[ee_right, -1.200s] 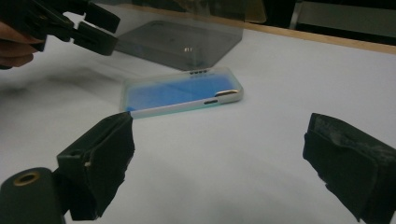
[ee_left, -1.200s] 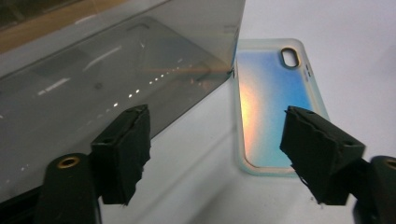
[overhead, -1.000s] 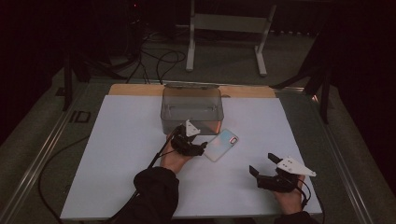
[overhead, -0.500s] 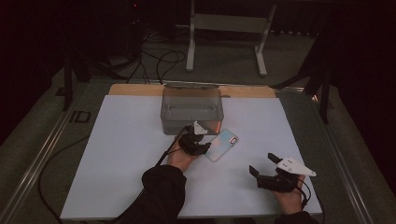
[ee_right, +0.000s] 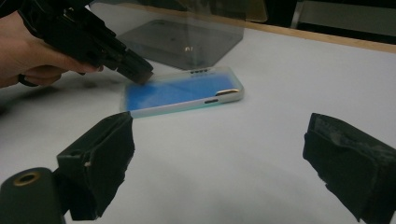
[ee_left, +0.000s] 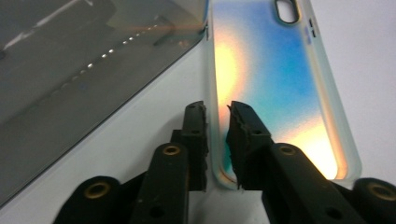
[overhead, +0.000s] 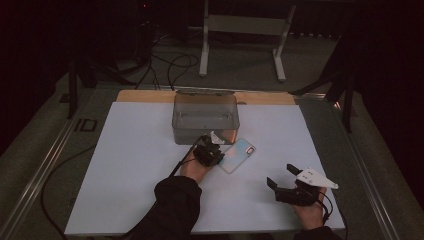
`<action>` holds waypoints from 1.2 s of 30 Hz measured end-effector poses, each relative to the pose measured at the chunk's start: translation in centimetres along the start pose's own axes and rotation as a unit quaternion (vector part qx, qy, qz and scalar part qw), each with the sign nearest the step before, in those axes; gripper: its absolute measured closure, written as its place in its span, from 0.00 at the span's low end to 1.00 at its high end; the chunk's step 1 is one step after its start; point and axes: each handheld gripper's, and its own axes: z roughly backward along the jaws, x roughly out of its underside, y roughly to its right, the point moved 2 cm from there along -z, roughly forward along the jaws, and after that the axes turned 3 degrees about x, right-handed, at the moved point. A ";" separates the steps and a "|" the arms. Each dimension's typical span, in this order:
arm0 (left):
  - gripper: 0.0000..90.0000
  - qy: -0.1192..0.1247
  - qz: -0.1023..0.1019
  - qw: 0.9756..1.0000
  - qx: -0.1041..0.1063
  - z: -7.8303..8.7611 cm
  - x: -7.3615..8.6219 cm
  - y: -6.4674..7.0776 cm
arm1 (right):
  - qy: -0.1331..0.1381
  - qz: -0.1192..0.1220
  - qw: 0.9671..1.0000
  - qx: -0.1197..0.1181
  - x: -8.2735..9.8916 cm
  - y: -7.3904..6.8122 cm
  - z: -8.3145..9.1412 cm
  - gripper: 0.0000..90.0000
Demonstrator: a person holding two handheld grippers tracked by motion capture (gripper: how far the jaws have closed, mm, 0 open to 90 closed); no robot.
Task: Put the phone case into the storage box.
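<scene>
A phone case (overhead: 239, 154) with a blue-to-orange sheen lies flat on the white table top, just right of the box's front corner. In the left gripper view my left gripper (ee_left: 217, 109) straddles the case's (ee_left: 280, 93) long side rim. Its jaws have just been closing and stand a narrow gap apart, with the rim between them and a sliver of space still showing. In the high view that left gripper (overhead: 216, 150) meets the case's near-left end. My right gripper (overhead: 280, 175) rests open at the front right, its jaws wide apart and nothing between them (ee_right: 219, 140). It faces the case (ee_right: 182, 91).
A smoky transparent plastic box (overhead: 205, 117) stands behind the case, close to my left gripper (ee_right: 137, 72). The white sheet (overhead: 125, 175) covers the table, with a wooden strip (overhead: 145, 96) along its far edge. Cables and a metal stand lie on the floor beyond.
My left hand has slid right and slightly down to the case's edge, and its jaws have narrowed around the rim. The right hand and the case have stayed put.
</scene>
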 end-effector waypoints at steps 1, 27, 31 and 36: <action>0.88 0.000 -0.002 1.000 0.001 0.0 0.0 0.0 | 0.000 0.000 1.000 0.000 0.0 0.0 0.0 0.10; 0.99 0.009 -0.034 0.999 -0.018 0.6 -0.4 0.8 | -0.004 0.001 1.000 -0.002 0.1 0.0 -0.1 0.10; 0.99 0.022 -0.033 0.999 -0.017 1.3 -0.6 1.0 | -0.004 0.000 1.000 -0.002 0.1 0.0 -0.1 0.10; 0.99 0.031 -0.038 0.999 -0.019 2.2 -0.8 1.1 | -0.005 0.001 1.000 -0.003 0.1 -0.1 -0.2 0.10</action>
